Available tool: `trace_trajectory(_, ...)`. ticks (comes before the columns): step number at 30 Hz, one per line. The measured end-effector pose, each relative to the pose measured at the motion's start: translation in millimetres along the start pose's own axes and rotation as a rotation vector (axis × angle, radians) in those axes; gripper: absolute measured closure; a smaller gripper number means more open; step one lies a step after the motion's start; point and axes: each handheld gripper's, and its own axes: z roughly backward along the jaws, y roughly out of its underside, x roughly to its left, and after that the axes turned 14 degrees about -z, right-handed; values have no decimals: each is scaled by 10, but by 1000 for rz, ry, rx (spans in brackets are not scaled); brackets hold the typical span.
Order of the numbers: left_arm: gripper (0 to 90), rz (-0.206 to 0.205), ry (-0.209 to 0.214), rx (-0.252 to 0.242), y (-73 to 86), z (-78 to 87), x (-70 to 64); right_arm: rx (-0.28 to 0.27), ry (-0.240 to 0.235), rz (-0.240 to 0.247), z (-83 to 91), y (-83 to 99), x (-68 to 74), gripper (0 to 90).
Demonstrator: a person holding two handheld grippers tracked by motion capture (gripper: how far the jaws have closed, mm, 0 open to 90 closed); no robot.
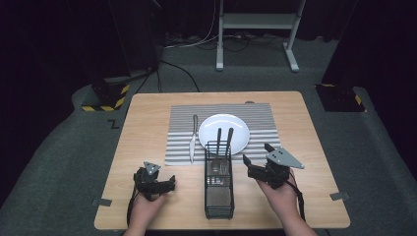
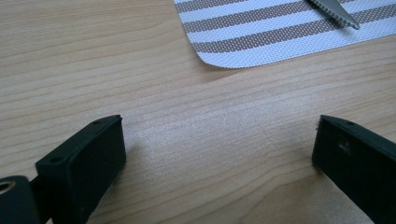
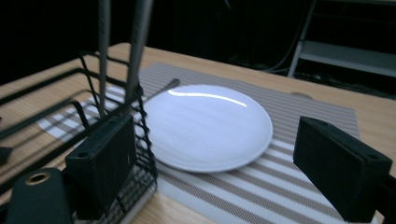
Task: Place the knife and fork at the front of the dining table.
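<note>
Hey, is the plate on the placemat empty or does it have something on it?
Empty. The white plate shows a bare, glossy surface on the striped placemat; the knife lies beside it.

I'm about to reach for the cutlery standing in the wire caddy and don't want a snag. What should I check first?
1. Right gripper open, empty: ok.
2. Left gripper open, empty: ok.
3. Two handles stand upright above the wire caddy: ok.
4. White plate bare: ok.
5. Knife lies on the striped placemat, left of plate: ok.
6. Which utensils the handles belong to: cannot tell.
</note>
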Motion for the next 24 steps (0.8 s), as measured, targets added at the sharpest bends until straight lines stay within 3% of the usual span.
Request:
trace_trajectory(5, 30, 1, 2, -1, 1, 1, 1, -39, -57, -18, -107, -94, 110, 178)
trace_trajectory(12, 30, 1, 4, -2, 2, 1, 2, -101, -94, 7, -238, -222, 294, 427)
trace_trajectory(14, 30, 0, 4, -1, 2, 2, 3, -113, -94, 14, -255, -238, 325, 462)
trace_trajectory(15, 30, 0, 4, -1, 2, 2, 3, -132, -89, 32, -300, -261, 401, 536)
trace_trajectory(24, 30, -10, 13, -3, 10, 8, 6, -135, -38, 40, -475, -270, 495, 650)
